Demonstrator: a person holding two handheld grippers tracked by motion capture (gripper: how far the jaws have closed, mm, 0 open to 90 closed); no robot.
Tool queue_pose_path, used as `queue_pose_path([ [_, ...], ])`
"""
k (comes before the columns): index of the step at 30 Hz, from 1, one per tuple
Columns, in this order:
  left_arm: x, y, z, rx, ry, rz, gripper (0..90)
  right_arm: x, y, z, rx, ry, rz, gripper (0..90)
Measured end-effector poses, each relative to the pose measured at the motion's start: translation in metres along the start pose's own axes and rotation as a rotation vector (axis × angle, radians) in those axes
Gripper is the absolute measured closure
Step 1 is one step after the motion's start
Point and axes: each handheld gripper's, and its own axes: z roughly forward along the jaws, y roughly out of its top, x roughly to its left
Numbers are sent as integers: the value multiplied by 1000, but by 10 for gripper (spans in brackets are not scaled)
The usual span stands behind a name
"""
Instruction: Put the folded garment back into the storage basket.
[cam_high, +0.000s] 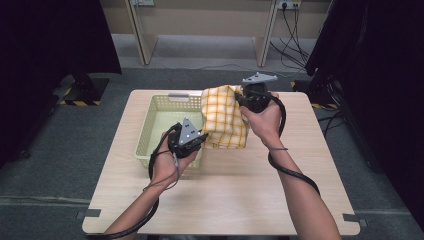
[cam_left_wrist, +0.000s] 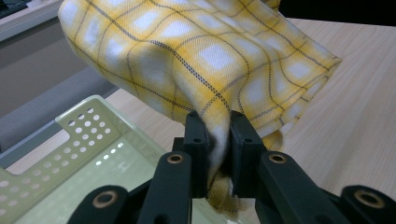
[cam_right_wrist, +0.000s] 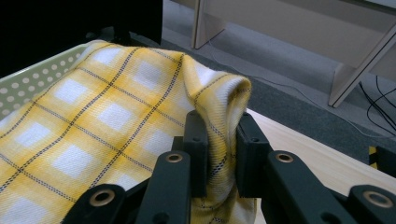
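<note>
A yellow-and-white checked cloth (cam_high: 224, 116) hangs stretched between my two grippers above the table, over the right edge of a pale green perforated basket (cam_high: 150, 122). My left gripper (cam_high: 201, 138) is shut on the cloth's near lower corner; in the left gripper view the fabric (cam_left_wrist: 205, 56) is pinched between the black jaws of the gripper (cam_left_wrist: 218, 140). My right gripper (cam_high: 240, 97) is shut on the far upper corner. In the right gripper view a fold of cloth (cam_right_wrist: 116, 116) is bunched between the jaws of the gripper (cam_right_wrist: 222, 137).
The light wooden table (cam_high: 225, 195) has bare room in front and to the right of the basket. The basket (cam_left_wrist: 60, 158) looks empty inside. Dark curtains flank the table; wooden furniture legs and cables (cam_high: 292, 35) stand on the floor behind.
</note>
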Motion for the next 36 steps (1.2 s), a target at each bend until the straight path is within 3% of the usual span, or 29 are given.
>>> queue_pose_path([
  [36, 25, -17, -24, 24, 60, -34, 793, 37, 24, 26, -2, 44, -31, 781],
])
